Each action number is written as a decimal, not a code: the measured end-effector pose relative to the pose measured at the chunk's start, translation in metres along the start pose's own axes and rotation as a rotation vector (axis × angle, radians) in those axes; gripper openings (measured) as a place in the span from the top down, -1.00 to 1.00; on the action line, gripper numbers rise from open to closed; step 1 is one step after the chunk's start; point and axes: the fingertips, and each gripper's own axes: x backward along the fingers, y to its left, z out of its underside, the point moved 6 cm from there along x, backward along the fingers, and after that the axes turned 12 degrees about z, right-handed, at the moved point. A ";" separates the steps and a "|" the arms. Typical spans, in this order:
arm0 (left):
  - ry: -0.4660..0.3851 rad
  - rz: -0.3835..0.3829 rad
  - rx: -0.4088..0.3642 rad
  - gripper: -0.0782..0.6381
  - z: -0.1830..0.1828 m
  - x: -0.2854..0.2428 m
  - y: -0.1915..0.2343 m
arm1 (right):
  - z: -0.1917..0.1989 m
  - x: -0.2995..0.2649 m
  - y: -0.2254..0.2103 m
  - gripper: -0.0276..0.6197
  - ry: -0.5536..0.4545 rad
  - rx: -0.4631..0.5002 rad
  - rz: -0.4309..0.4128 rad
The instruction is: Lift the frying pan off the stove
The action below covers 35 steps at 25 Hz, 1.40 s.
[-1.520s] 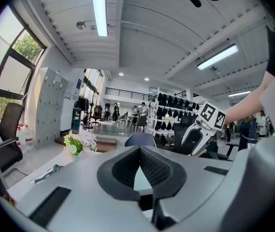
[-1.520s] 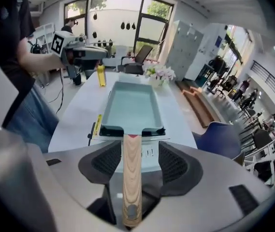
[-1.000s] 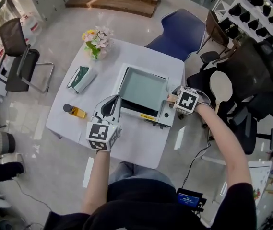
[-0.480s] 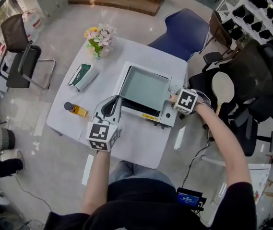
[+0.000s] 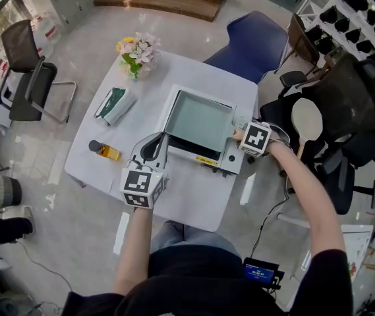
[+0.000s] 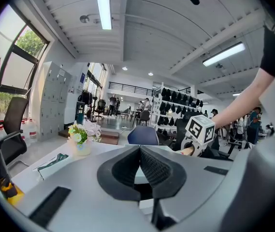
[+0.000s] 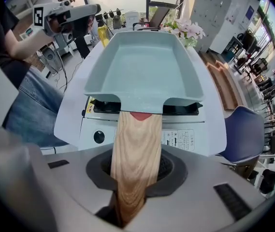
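Observation:
A pale green rectangular frying pan [image 5: 200,120] rests on a white portable stove [image 5: 230,164] on the white table. Its wooden handle [image 7: 136,153] points toward the right edge. My right gripper [image 5: 240,135] is at that handle, and in the right gripper view the handle runs between the closing jaws [image 7: 137,170], whose pads touch both of its sides. The pan [image 7: 144,66] still lies flat on the stove [image 7: 185,134]. My left gripper [image 5: 153,143] hovers over the table just left of the stove, its jaws [image 6: 139,149] shut on nothing.
On the table [image 5: 194,196] are a vase of flowers [image 5: 133,52] at the far corner, a green and white pack [image 5: 113,106] and a small dark-capped bottle [image 5: 101,151] to the left. A blue chair [image 5: 250,41] stands behind the table and a black chair [image 5: 26,71] to the far left.
The right gripper stays at the pan's handle, nudged very slightly closer. The left gripper and the pan have not moved.

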 end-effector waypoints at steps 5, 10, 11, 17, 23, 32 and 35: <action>0.000 -0.007 0.001 0.73 0.000 0.004 0.001 | -0.001 0.000 -0.001 0.68 -0.001 0.023 0.009; 0.001 -0.012 0.002 0.73 0.001 0.007 0.003 | -0.001 0.001 -0.001 0.68 -0.003 0.024 0.007; 0.002 -0.014 0.003 0.73 0.001 0.008 0.004 | -0.001 0.001 -0.001 0.69 -0.004 0.023 0.006; 0.000 -0.022 0.006 0.73 0.002 0.012 0.004 | 0.002 0.003 0.001 0.69 -0.012 -0.003 0.001; -0.008 -0.021 0.002 0.73 0.000 0.013 0.004 | 0.002 0.018 0.004 0.69 -0.082 -0.072 0.017; -0.035 -0.030 -0.018 0.73 -0.015 0.017 0.001 | -0.003 0.071 0.016 0.69 -0.332 -0.284 0.109; -0.043 -0.033 -0.032 0.73 -0.022 0.019 -0.003 | -0.003 0.092 0.016 0.69 -0.436 -0.392 0.160</action>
